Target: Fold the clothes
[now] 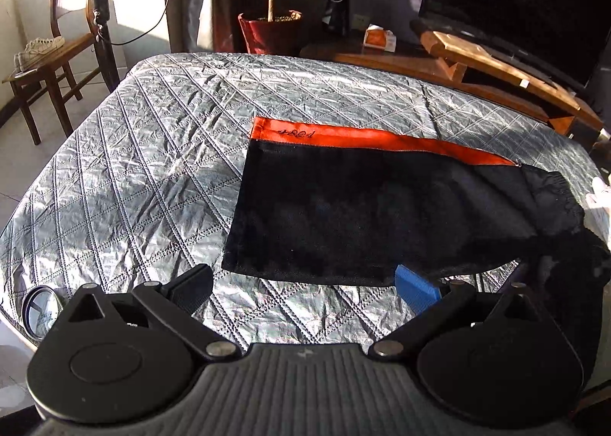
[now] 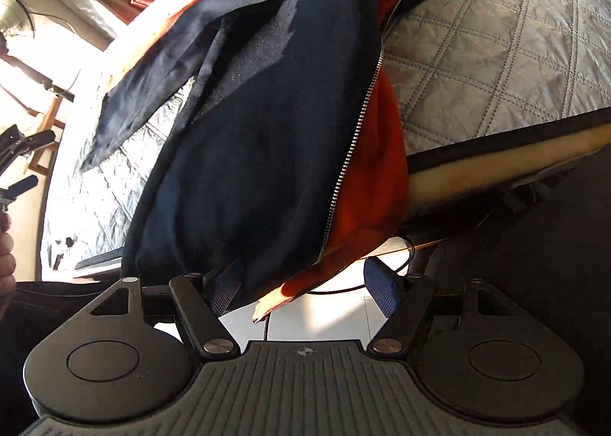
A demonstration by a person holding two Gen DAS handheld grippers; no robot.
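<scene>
**Both grippers spread wide, jacket draped off the table edge**

The left gripper is held wide apart above the quilted table cover, nothing caught between its fingers. Just beyond its blue pad, the dark jacket is laid flat, its orange lining strip along the far edge.

The right gripper is also spread wide, and the jacket is seen hanging over the table edge down to its fingers; the cloth touches the left finger, unclamped. Only this view gives the zipper running down beside the orange lining.
</scene>
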